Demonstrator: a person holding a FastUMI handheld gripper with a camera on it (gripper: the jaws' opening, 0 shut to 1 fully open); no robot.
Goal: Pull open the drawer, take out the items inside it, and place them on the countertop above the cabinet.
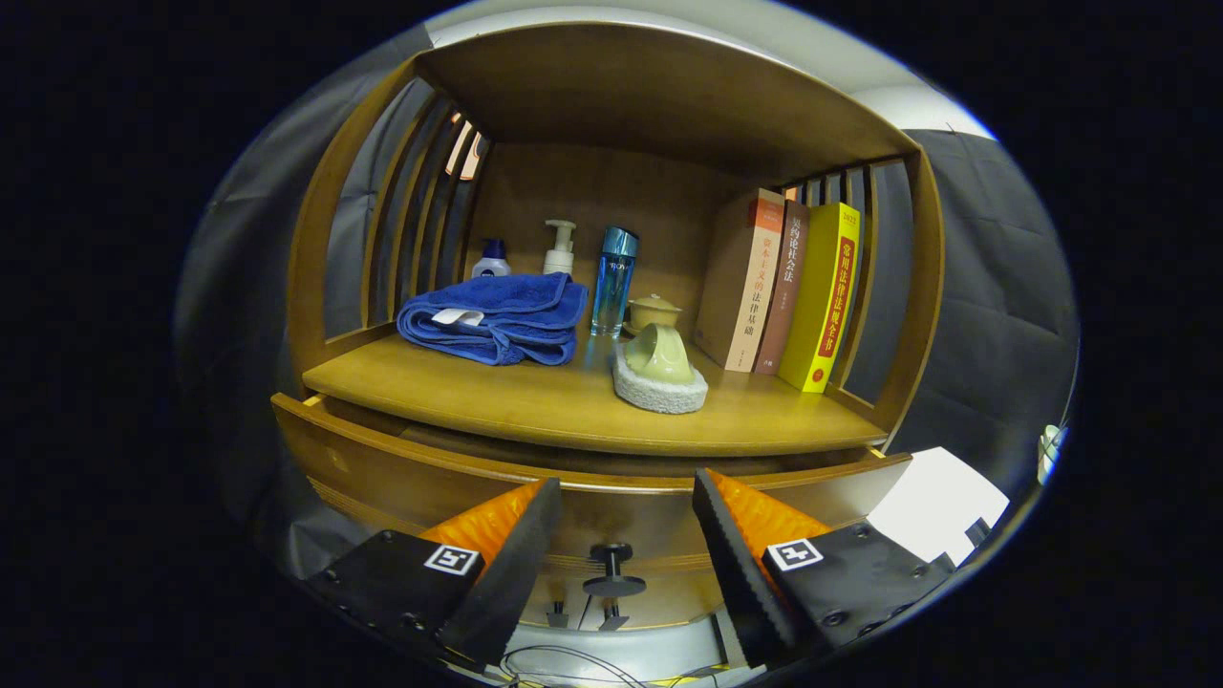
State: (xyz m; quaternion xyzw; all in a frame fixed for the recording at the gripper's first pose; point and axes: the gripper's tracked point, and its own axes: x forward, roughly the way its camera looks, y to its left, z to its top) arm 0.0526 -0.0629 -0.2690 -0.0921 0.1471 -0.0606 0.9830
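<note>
The wooden drawer (401, 478) stands pulled slightly out below the bench (535, 401) — its dark knob (611, 569) sits between the spread tongs (626, 535), untouched.

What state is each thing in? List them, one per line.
gripper: open, fingers either side of the knob, not touching.
drawer: pulled out slightly.
knob: free, between the fingers.
blue towel: folded on countertop.
green cup: tipped on white sponge.
books: upright.
</note>
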